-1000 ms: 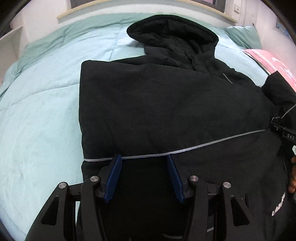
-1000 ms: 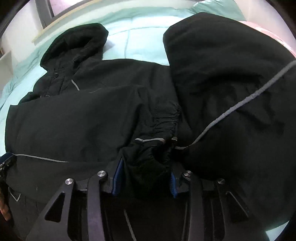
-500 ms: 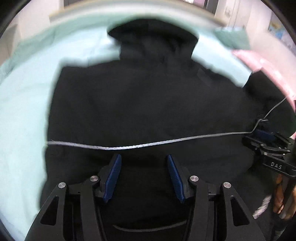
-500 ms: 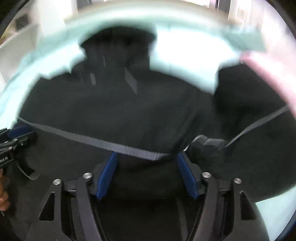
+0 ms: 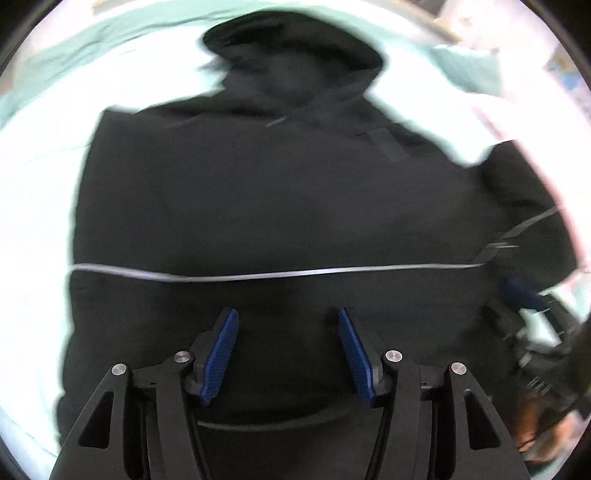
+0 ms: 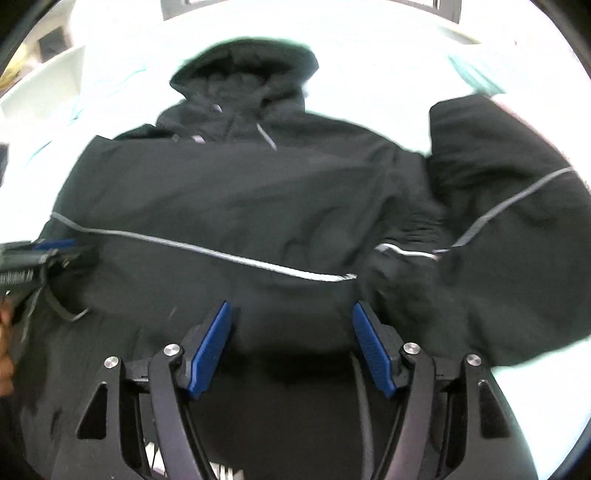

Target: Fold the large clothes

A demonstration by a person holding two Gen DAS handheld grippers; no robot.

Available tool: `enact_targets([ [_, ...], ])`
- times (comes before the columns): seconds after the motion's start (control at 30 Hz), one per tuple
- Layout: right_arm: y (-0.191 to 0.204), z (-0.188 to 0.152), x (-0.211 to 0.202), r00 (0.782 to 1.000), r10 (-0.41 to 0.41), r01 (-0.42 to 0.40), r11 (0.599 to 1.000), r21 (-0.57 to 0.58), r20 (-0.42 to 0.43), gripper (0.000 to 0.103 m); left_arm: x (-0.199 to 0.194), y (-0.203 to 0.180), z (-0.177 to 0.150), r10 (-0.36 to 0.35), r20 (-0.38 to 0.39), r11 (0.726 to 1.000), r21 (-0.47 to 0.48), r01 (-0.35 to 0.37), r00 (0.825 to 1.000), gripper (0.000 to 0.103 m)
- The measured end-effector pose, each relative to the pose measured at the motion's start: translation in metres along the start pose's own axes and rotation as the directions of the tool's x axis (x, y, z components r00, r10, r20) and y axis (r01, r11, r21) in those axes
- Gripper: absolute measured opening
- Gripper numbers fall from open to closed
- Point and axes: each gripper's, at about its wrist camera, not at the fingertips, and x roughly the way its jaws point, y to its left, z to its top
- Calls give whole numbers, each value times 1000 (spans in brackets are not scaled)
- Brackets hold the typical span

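My left gripper point(image 5: 288, 350) and right gripper point(image 6: 291, 345) are both opening, fingers spread and empty, above the black jacket point(image 5: 258, 206) on the bed point(image 5: 33, 206).

Bed and room edges

A pale mint quilt point(image 5: 40, 206) covers the bed, washed out to near white in the light. A mint pillow point(image 5: 469, 70) lies at the far right corner, with something pink point(image 5: 495, 125) just beside it. In the right wrist view, a white shelf point(image 6: 44, 85) stands at far left and a dark window frame point(image 6: 447, 9) runs along the top.
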Motion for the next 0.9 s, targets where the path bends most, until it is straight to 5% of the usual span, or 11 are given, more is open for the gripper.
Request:
enact_targets([
  [0.17, -51, -1, -84, 986, 40, -47, 998, 36, 160, 80, -28, -99, 16, -143, 84, 985, 111, 134, 986, 58],
  [0.4, -205, -8, -153, 962, -129, 61, 961, 270, 240, 89, -7, -229, 28, -230, 131, 946, 263, 190, 964, 58],
  [0.6, -331, -8, -128, 964, -216, 133, 896, 424, 156, 88, 77, -257, 43, -185, 48, 967, 189, 173, 982, 58],
  [0.67, -366, -12, -111, 975, -173, 85, 873, 481, 141, 87, 109, -249, 40, -190, -6, 971, 144, 189, 982, 58],
  [0.9, -419, -18, -48, 992, -58, -17, 813, 581, 111, 87, 111, -252, 29, -174, 52, 963, 220, 158, 983, 58],
])
